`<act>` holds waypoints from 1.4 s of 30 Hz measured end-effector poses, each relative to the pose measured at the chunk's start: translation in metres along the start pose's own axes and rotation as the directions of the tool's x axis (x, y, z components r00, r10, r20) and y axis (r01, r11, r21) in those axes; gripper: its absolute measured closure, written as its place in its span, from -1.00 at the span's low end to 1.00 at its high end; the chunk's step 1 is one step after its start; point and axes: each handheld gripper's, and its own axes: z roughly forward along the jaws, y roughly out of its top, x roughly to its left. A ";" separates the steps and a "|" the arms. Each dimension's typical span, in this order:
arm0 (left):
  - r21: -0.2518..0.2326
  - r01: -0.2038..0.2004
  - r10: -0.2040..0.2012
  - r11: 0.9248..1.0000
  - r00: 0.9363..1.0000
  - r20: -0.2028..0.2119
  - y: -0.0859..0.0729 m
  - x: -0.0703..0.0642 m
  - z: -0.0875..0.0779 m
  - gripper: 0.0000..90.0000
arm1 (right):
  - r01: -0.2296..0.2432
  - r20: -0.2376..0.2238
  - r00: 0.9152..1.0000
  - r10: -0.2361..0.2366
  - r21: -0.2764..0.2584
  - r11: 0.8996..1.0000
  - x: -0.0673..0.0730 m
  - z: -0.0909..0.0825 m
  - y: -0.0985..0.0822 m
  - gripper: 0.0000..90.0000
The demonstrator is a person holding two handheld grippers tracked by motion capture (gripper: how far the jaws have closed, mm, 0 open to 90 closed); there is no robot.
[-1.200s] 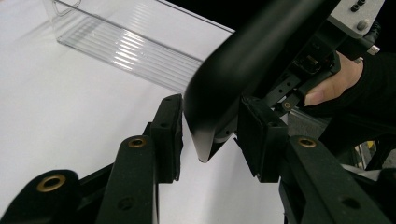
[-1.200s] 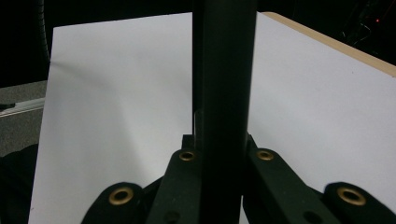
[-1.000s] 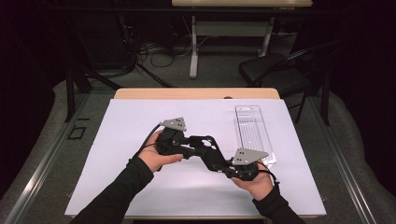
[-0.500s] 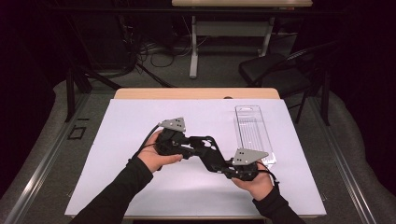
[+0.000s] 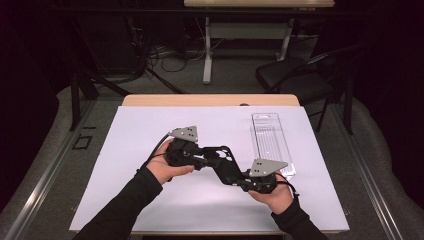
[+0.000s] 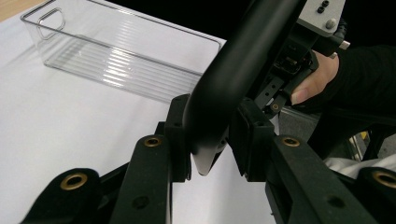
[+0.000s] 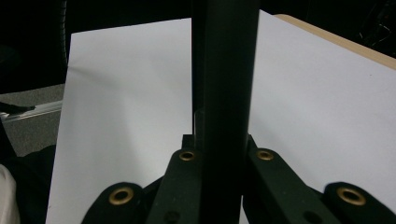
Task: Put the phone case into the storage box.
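Note:
A long black curved bar hangs just above the white table cover between my two grippers. My left gripper reaches in from the left. In the left gripper view its jaws have just been closing, and both pads sit against the bar's tapered end. My right gripper comes from the lower right. The right gripper view has the bar rising straight up from between the pads of the right gripper, clamped tight. The hand on the right gripper shows behind the bar.
A clear plastic bin, ribbed and with nothing in it, lies lengthwise at the table's right, just beyond my right hand; it also appears as the bin. White cover spans the wooden table. A dark chair stands behind.

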 end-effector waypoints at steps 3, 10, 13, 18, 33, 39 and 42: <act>0.000 -0.005 0.005 1.000 1.000 0.005 -0.001 0.001 0.000 0.57 | 0.005 -0.001 1.000 -0.005 0.002 1.000 -0.001 0.000 0.000 0.95; 0.004 -0.006 0.006 1.000 1.000 0.009 -0.001 0.001 0.000 0.64 | 0.006 0.000 1.000 -0.006 0.006 1.000 -0.001 0.000 -0.001 0.95; 0.006 -0.005 0.005 1.000 1.000 0.008 -0.002 0.001 0.000 0.66 | 0.006 0.004 1.000 -0.006 0.008 1.000 -0.002 0.000 -0.001 0.95; 0.009 -0.014 0.014 1.000 1.000 0.008 -0.002 0.001 0.001 0.69 | 0.004 0.005 1.000 -0.004 0.011 1.000 -0.002 0.000 -0.001 0.95; 0.009 -0.028 0.028 1.000 1.000 0.001 -0.001 -0.001 0.001 0.78 | 0.001 0.004 1.000 -0.001 0.016 1.000 -0.003 0.000 -0.002 0.93; 0.014 -0.031 0.031 0.999 1.000 0.000 -0.002 -0.001 0.001 0.80 | -0.004 0.002 1.000 0.004 0.015 1.000 -0.003 0.000 -0.002 0.92; 0.015 -0.034 0.034 0.999 0.999 -0.002 -0.002 -0.001 0.002 0.80 | -0.006 0.001 1.000 0.006 0.016 1.000 -0.003 0.001 -0.002 0.91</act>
